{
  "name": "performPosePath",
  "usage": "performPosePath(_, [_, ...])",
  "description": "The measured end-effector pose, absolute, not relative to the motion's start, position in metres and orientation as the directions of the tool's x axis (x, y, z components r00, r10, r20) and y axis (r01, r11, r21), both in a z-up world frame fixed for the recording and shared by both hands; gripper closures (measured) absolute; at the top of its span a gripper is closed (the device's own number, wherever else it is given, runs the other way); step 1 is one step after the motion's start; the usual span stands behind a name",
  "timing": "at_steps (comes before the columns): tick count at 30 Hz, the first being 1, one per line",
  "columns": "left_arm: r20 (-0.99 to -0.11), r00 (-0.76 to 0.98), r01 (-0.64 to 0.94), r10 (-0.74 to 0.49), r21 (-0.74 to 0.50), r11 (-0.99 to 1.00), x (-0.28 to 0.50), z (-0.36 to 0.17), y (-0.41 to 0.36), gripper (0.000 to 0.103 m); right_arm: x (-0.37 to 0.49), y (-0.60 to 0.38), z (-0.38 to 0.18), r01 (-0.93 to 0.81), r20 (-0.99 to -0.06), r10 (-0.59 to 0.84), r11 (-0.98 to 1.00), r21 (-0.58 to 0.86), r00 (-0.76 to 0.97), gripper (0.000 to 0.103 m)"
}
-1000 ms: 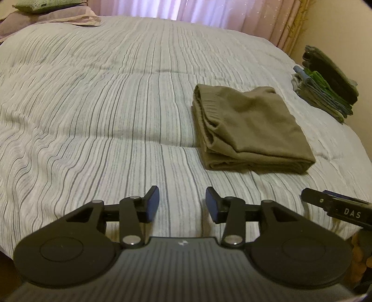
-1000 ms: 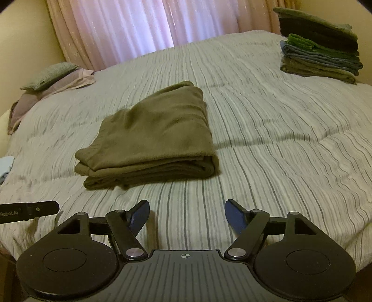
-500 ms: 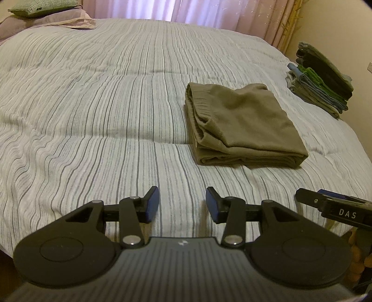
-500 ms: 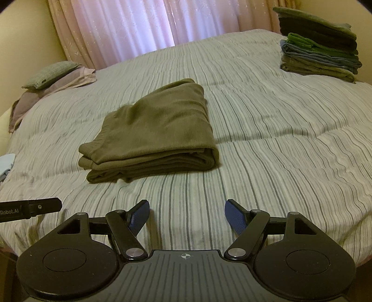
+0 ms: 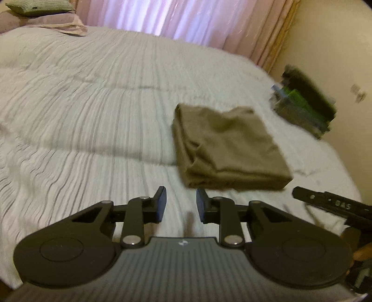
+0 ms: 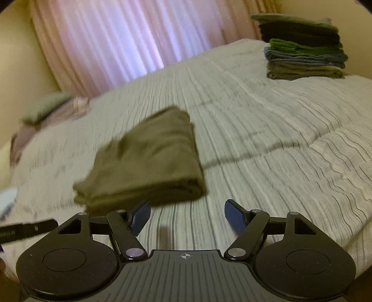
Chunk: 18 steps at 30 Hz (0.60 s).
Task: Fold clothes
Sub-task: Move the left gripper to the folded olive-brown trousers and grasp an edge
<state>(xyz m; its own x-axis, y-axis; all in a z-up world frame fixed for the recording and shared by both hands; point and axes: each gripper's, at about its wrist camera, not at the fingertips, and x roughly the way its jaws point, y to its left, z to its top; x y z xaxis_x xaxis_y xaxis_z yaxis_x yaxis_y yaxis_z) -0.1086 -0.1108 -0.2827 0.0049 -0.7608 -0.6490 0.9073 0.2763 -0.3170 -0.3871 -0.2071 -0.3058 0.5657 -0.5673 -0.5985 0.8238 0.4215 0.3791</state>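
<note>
An olive garment [image 5: 227, 148] lies folded into a thick rectangle on the striped bedspread [image 5: 93, 116]. My left gripper [image 5: 181, 202] hovers just short of its near left corner, jaws closing with nothing between them. In the right wrist view the same folded garment [image 6: 148, 158] lies ahead and to the left. My right gripper [image 6: 187, 217] stands open over the bedspread [image 6: 279, 139], its left finger close to the garment's near edge, holding nothing. Each gripper's tip shows at the edge of the other's view.
A stack of several folded clothes [image 6: 302, 53] sits at the bed's far right corner, blurred in the left wrist view as the stack [image 5: 304, 104]. Pillows [image 5: 39, 14] lie at the head by pink curtains [image 6: 104, 41]. The bed's edge runs just below both grippers.
The left gripper's jaws have narrowed. Both views have swung and blurred, and the folded garment sits closer to both grippers than before.
</note>
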Motion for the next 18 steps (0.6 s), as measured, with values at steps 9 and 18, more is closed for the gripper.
performPosePath(9, [-0.629,-0.118,0.893,-0.769,-0.405,0.195,-0.087,-0.267,-0.171,0.083,-0.386,-0.263,-0.29,0.822,-0.665,-0.489,0.408,0.398,0.564,0.029])
performPosePath(18, [-0.741,-0.067,0.877,-0.669,-0.364,0.314,-0.088,-0.173,-0.223,0.084,-0.403,-0.312,-0.211,0.84,-0.785,-0.316,0.307,0.447,0.533,0.041])
